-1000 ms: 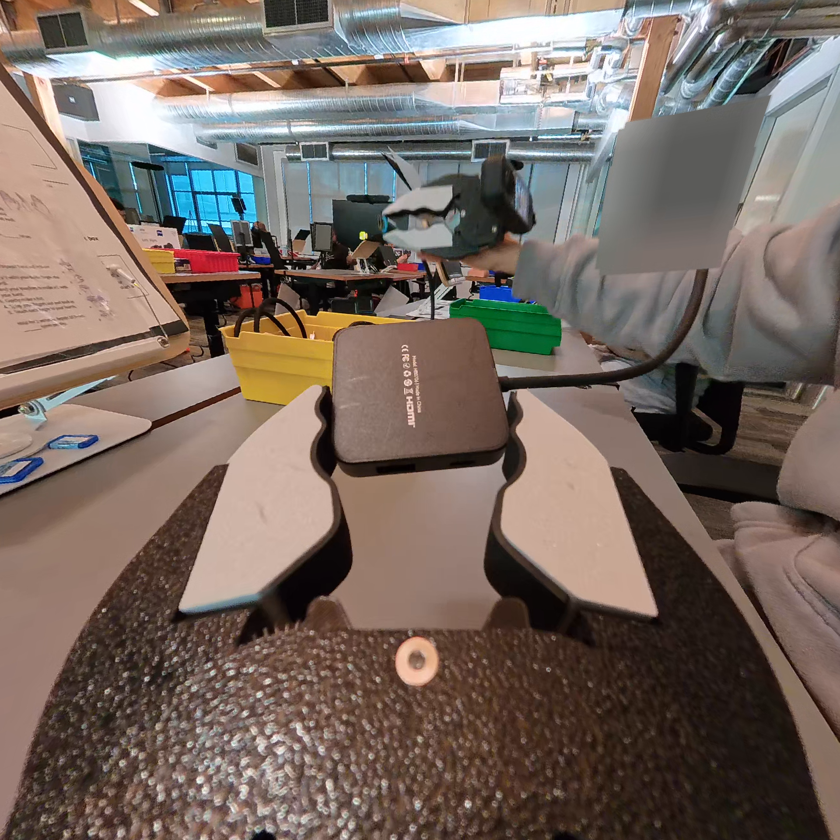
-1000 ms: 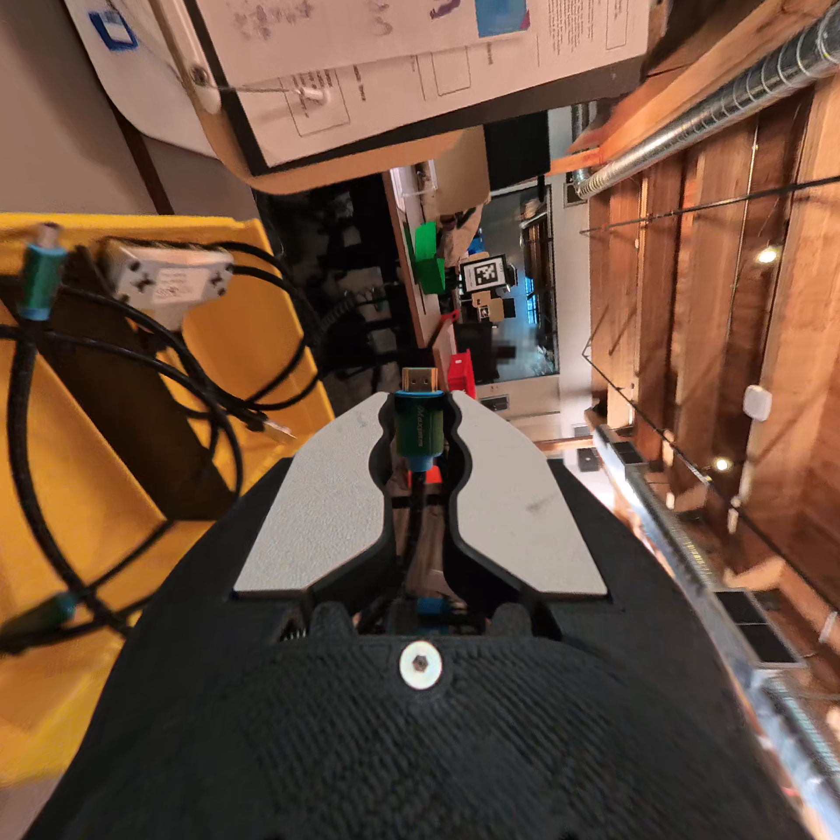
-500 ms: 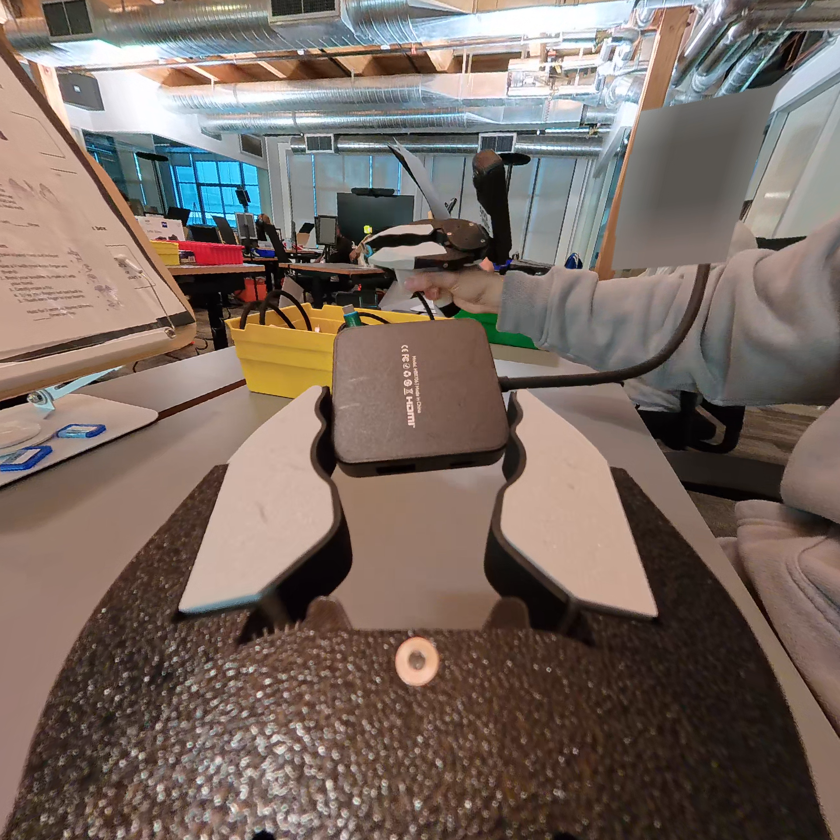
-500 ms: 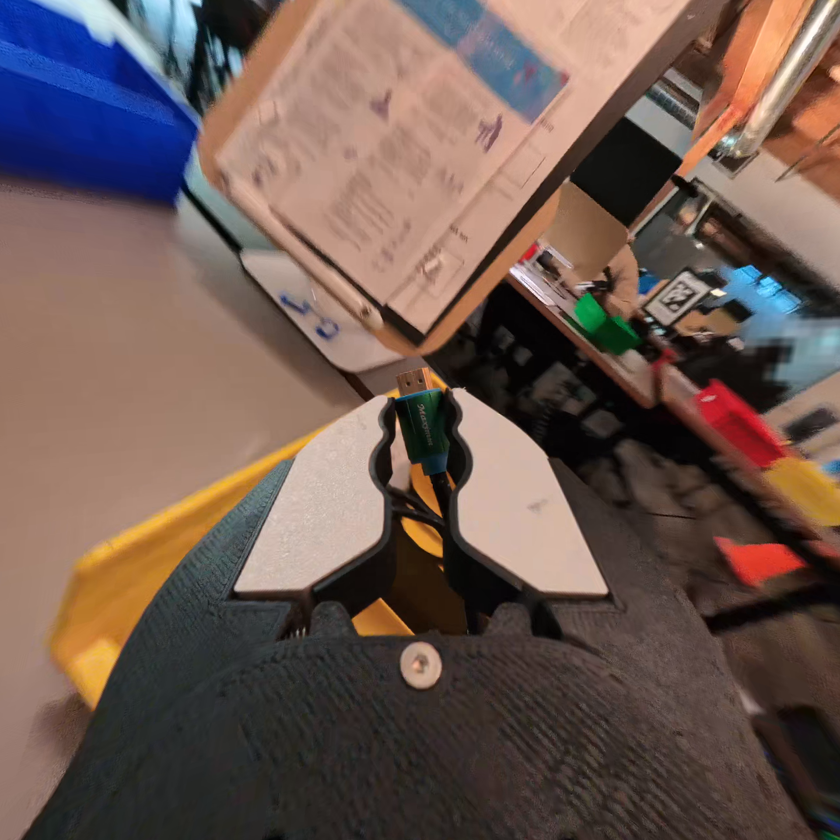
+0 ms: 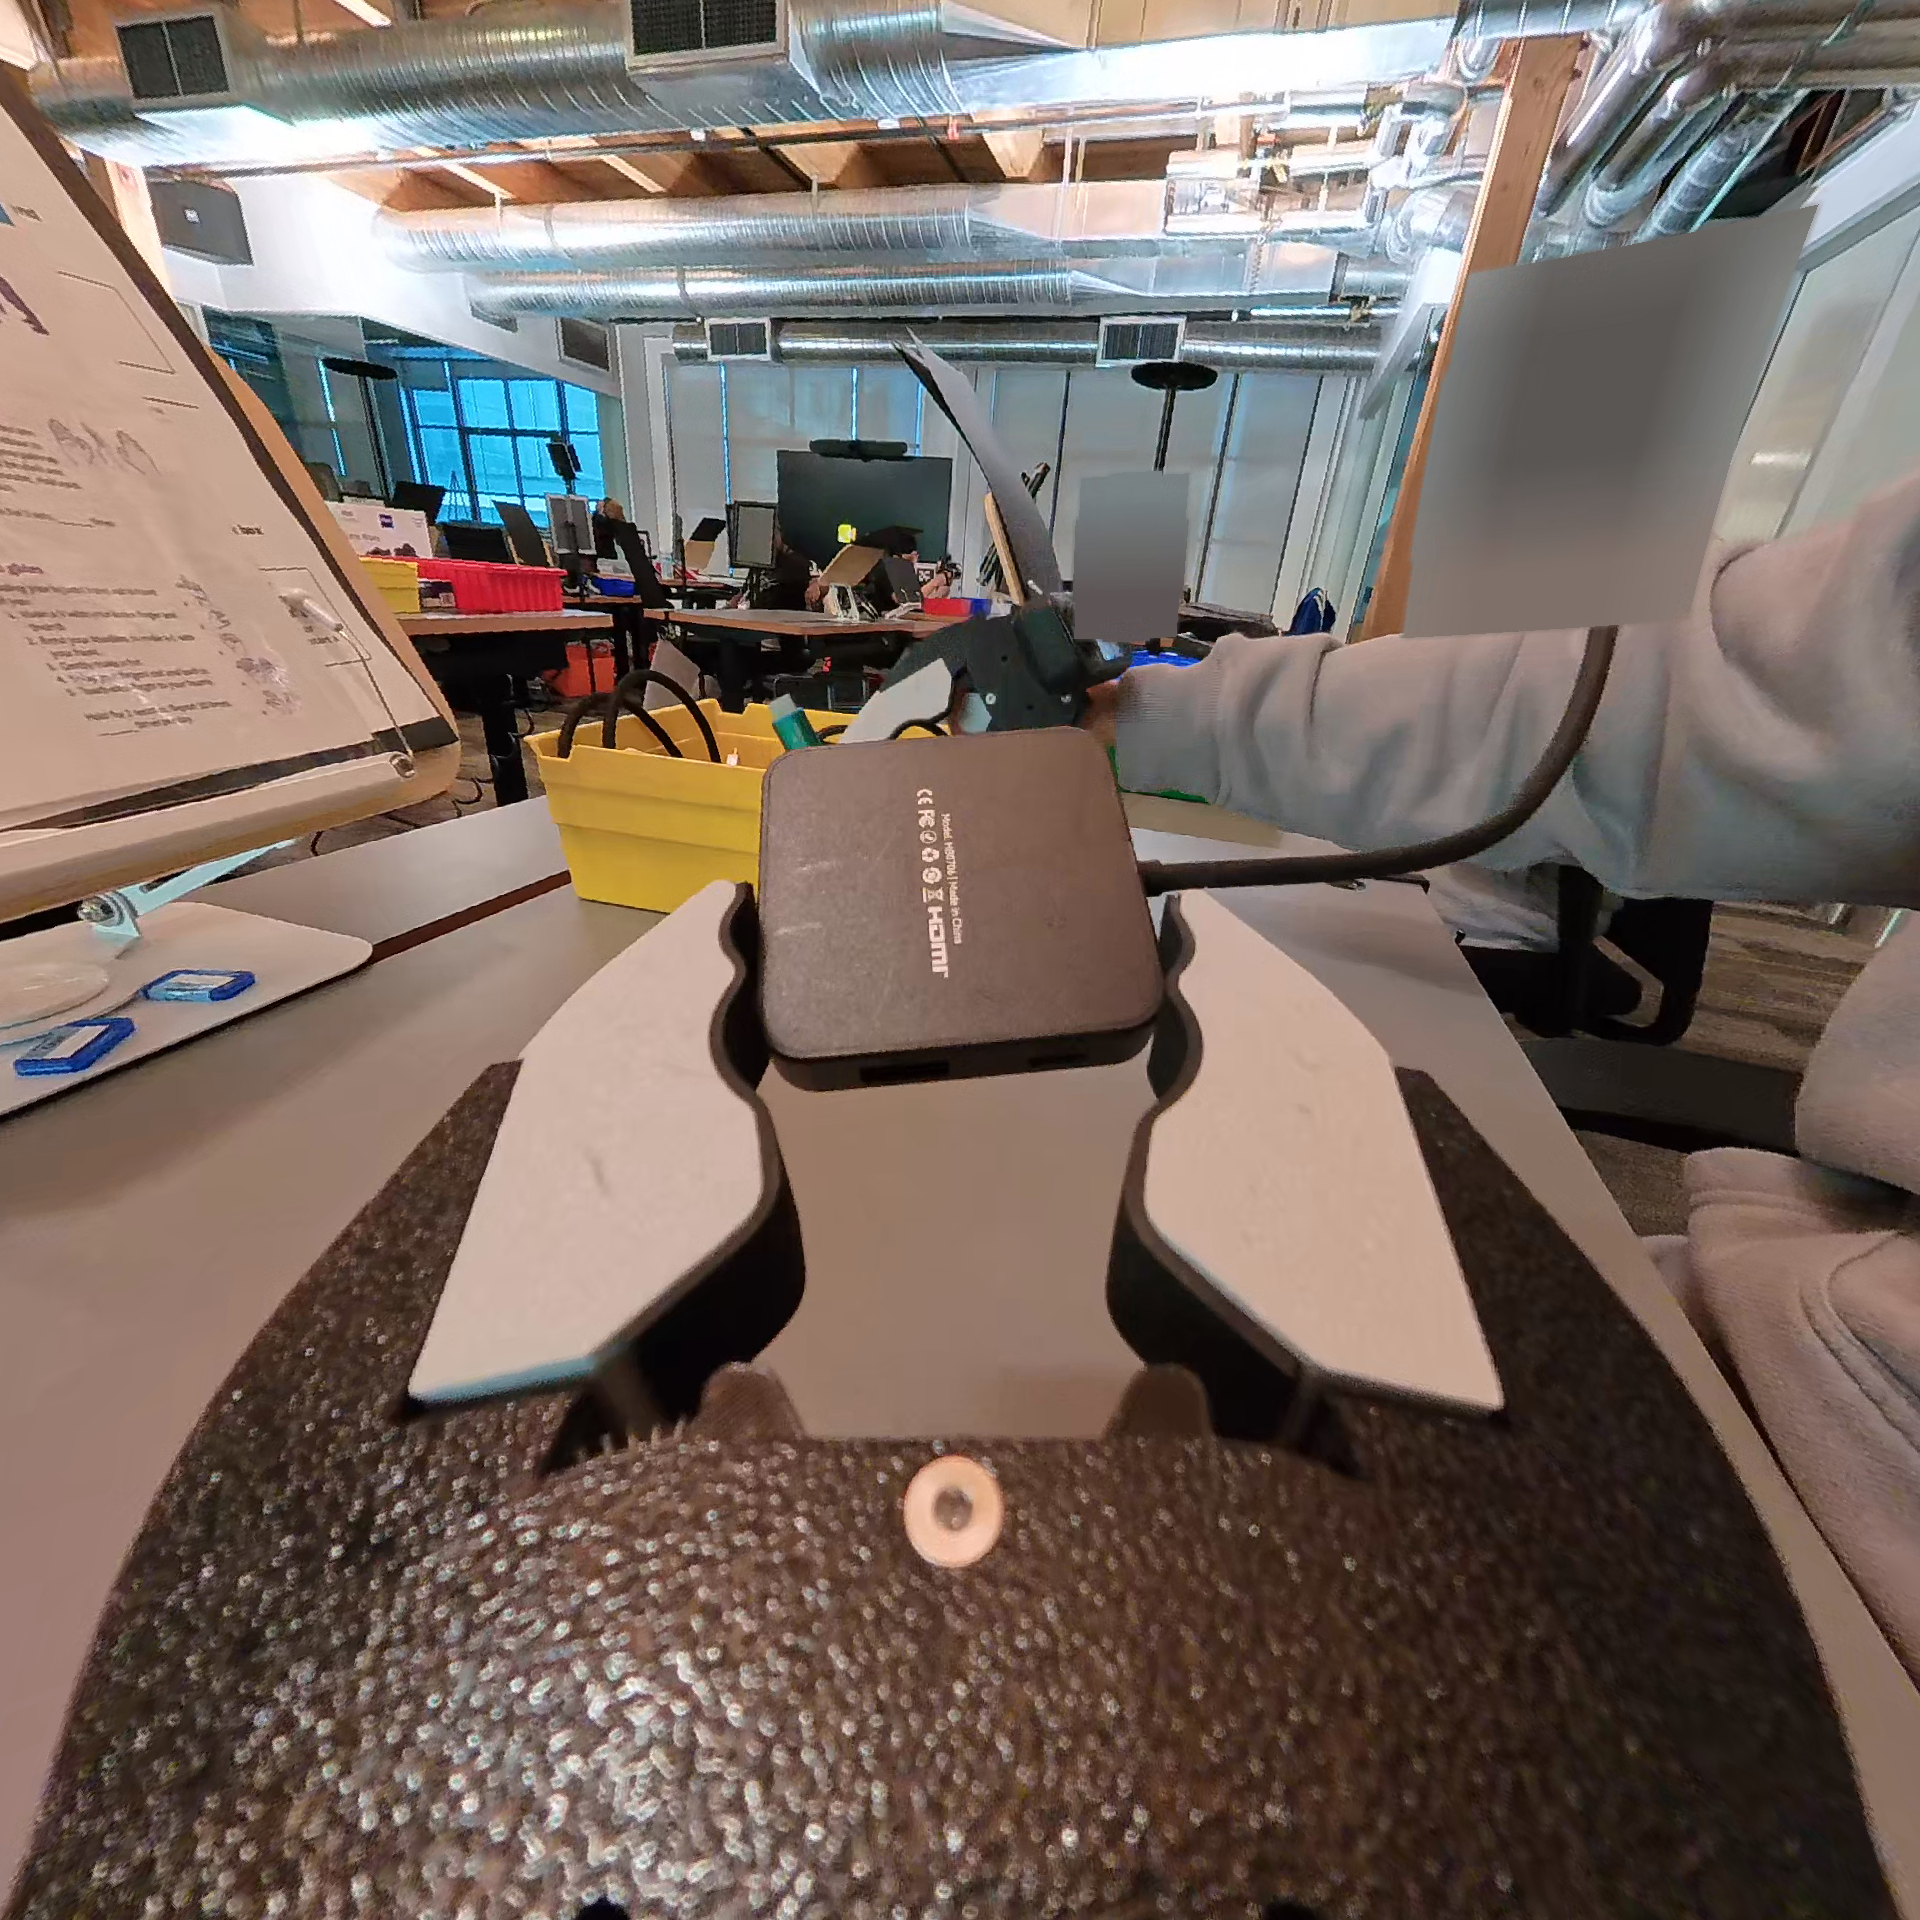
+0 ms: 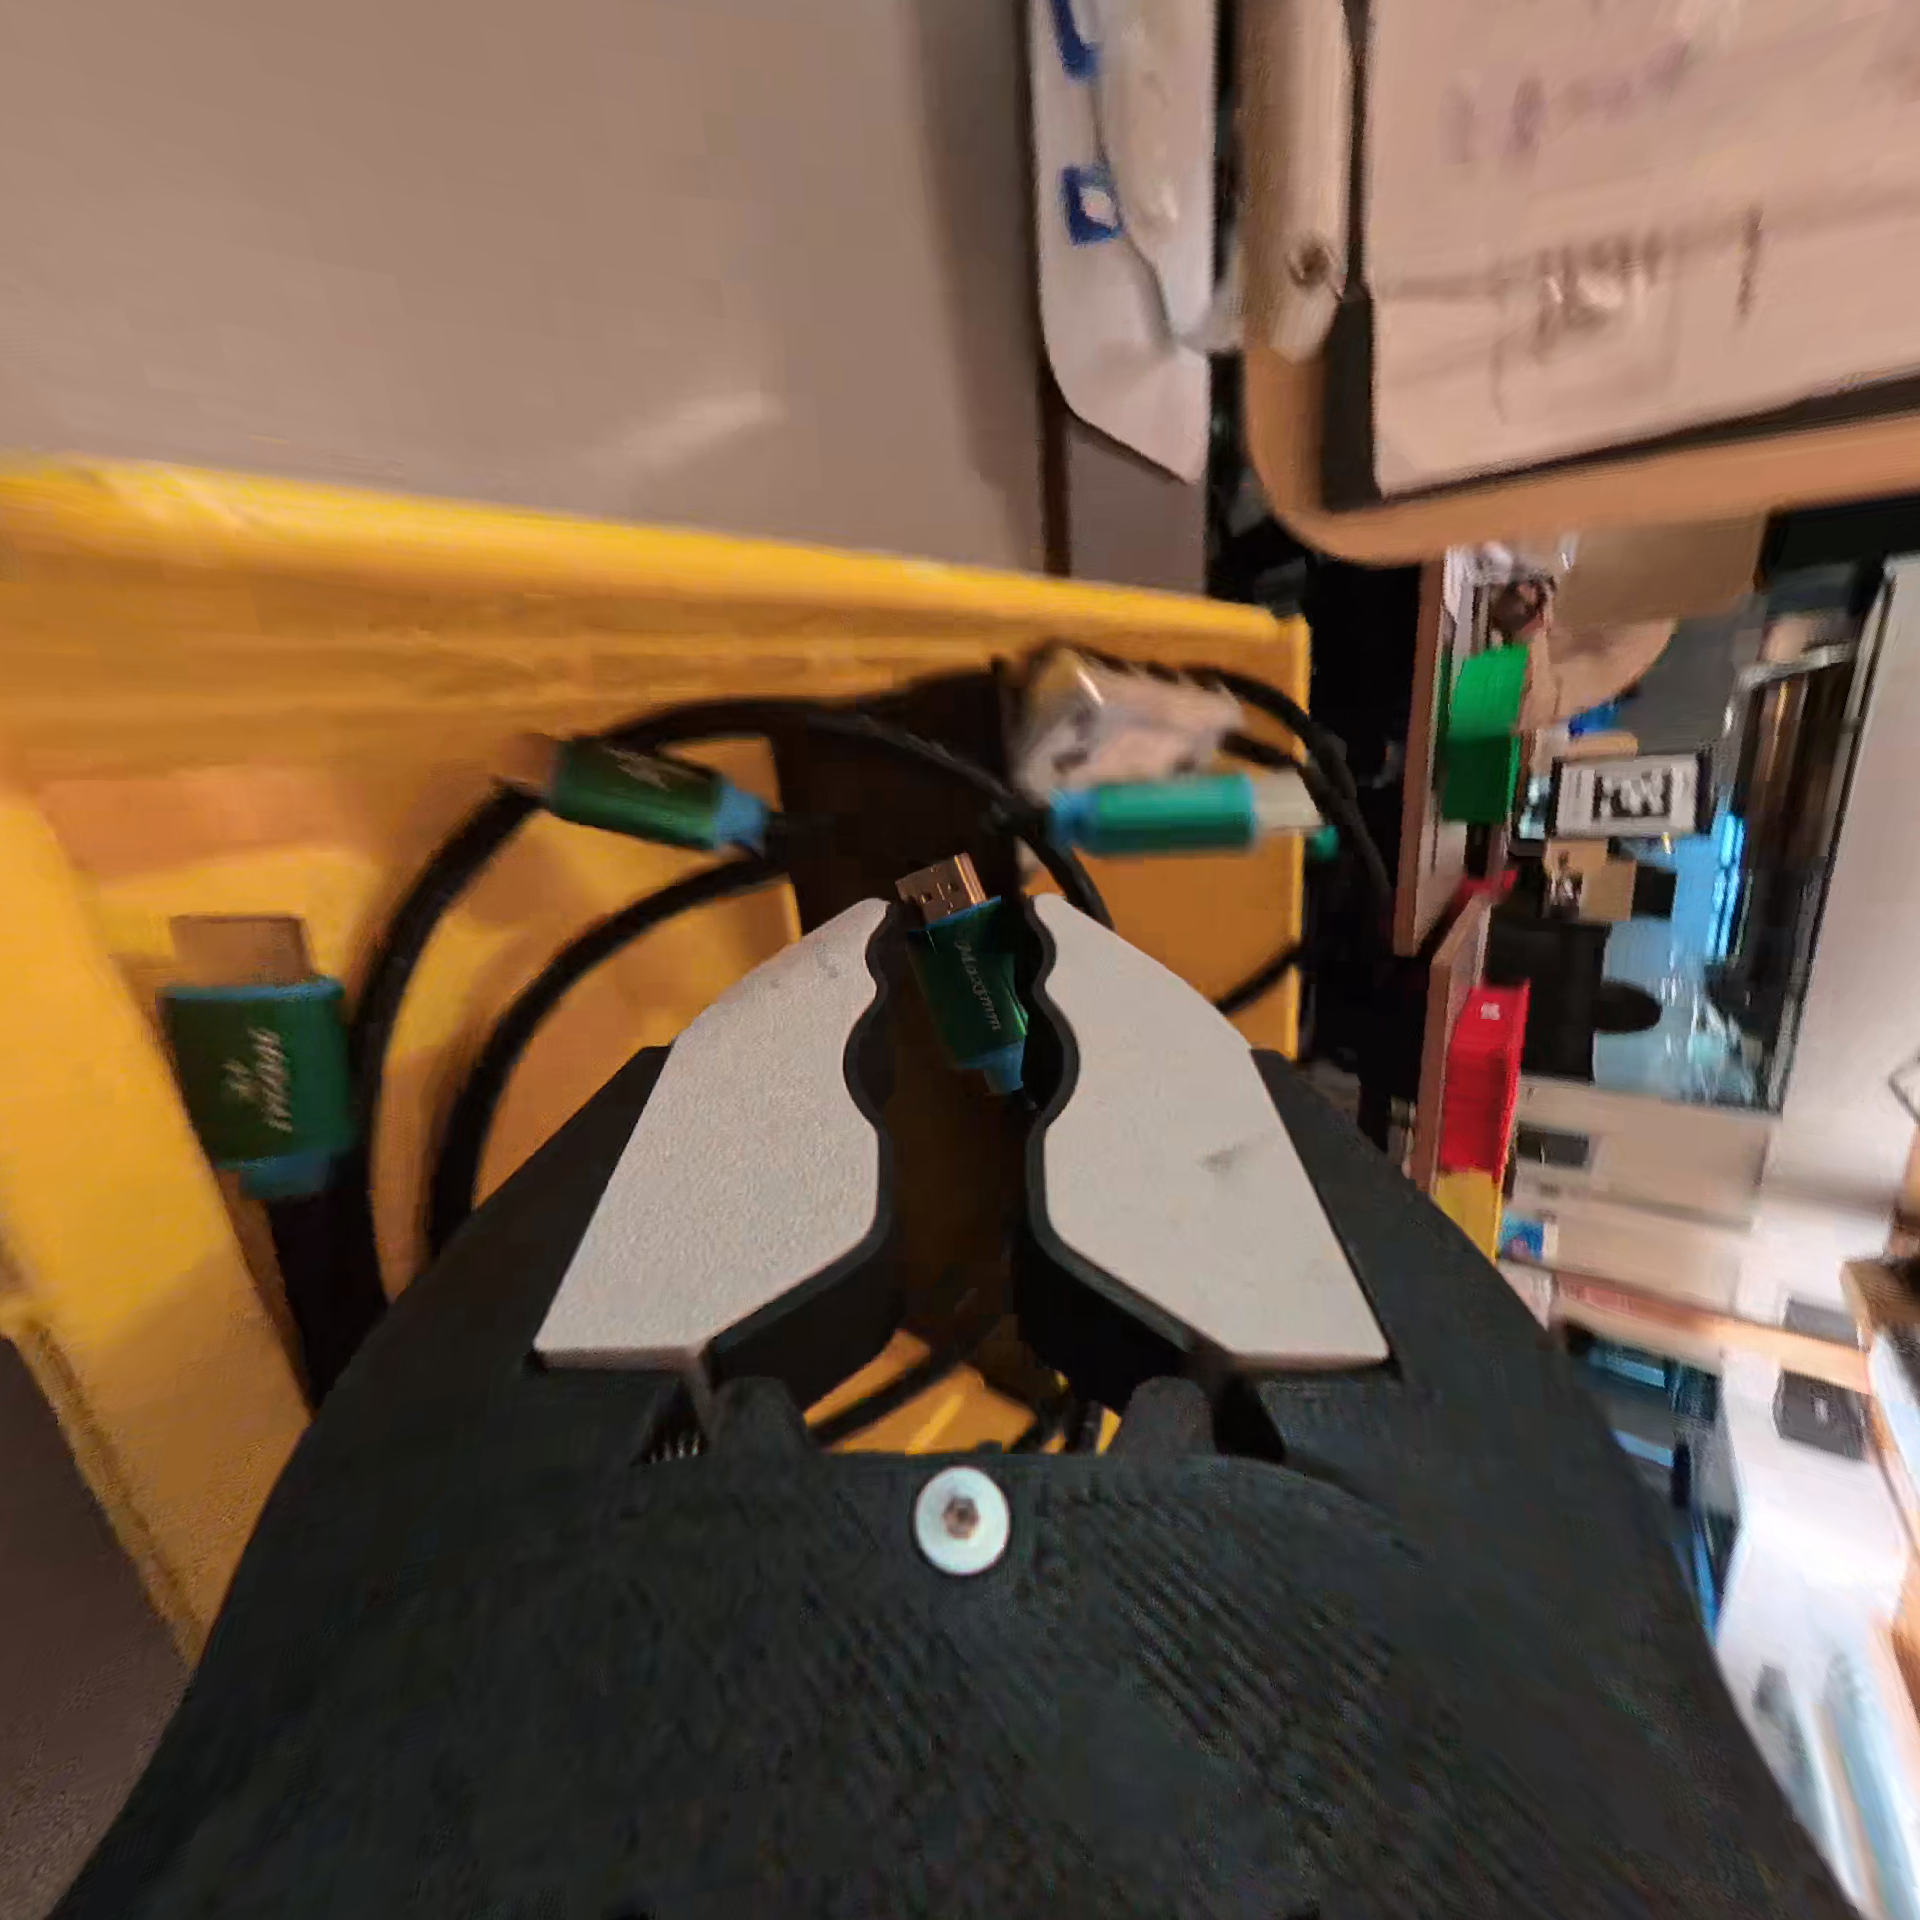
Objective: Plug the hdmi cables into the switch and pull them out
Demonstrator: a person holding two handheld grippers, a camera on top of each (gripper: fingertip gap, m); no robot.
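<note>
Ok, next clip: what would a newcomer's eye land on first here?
The dark HDMI switch, clamped flat between the left gripper's fingers above the grey table. Next, the bright yellow bin of coiled cables under the right gripper, where a green HDMI plug sits tilted between the parted fingers.

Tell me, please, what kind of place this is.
Probably an open-plan office or lab workspace: exposed silver ducts run under the ceiling, rows of desks with monitors fill the background, and a yellow parts bin holding cables stands on the grey table.

White printed markings on the switch (image 5: 956,894)
</note>
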